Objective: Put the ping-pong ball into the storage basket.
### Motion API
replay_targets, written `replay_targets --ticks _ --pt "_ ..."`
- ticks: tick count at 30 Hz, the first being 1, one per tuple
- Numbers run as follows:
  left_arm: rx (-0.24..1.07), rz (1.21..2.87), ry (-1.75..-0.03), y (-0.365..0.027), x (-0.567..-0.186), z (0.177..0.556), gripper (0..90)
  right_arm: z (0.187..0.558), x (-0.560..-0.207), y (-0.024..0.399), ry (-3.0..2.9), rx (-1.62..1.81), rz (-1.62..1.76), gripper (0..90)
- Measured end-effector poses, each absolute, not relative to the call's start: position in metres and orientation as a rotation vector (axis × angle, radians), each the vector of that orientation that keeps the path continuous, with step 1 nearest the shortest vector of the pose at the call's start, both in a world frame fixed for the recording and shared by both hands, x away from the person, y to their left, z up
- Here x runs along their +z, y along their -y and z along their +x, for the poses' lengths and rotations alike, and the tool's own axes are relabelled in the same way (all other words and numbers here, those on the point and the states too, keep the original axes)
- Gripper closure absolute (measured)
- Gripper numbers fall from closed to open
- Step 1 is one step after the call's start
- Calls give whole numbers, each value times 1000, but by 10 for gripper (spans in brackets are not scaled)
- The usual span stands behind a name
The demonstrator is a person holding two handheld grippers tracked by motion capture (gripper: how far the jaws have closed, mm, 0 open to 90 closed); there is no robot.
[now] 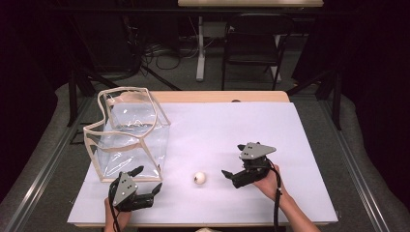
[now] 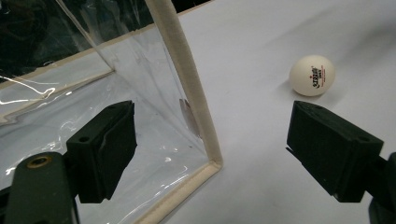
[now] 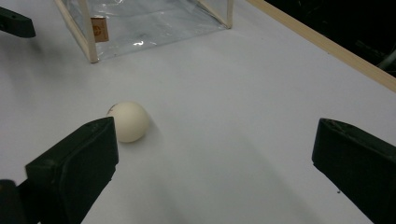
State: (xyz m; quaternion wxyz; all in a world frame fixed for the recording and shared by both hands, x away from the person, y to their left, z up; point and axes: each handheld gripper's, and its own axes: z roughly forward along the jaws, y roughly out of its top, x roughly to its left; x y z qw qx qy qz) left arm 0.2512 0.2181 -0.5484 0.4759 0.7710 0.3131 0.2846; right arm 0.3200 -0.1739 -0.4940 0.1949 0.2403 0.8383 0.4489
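Nearest you, your left gripper sits by the near left corner of the white table surface, jaws spread wide apart and holding nothing, straddling the near corner edge of the clear plastic, cream-trimmed box bag without visibly touching it. Your right gripper, toward the near edge right of centre, also has its jaws wide apart and empty. The small white table-tennis ball with a red logo lies loose on the surface between the two grippers, near the right one's left jaw and just beside the bag's near right corner. The risk, as I judge it: the ball is light and round, so a jaw nudging it off-centre could send it rolling toward the near edge; closing hard may squirt it out.
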Motion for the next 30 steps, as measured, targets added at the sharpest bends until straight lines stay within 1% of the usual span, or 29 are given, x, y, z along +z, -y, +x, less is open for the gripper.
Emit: replay_targets --ticks 14,30 --pt "705 1881 -782 -222 -549 248 161 330 -498 133 -2432 1254 577 3" --pt "704 1884 -779 -220 -548 248 160 335 -508 106 -2495 1241 540 1"
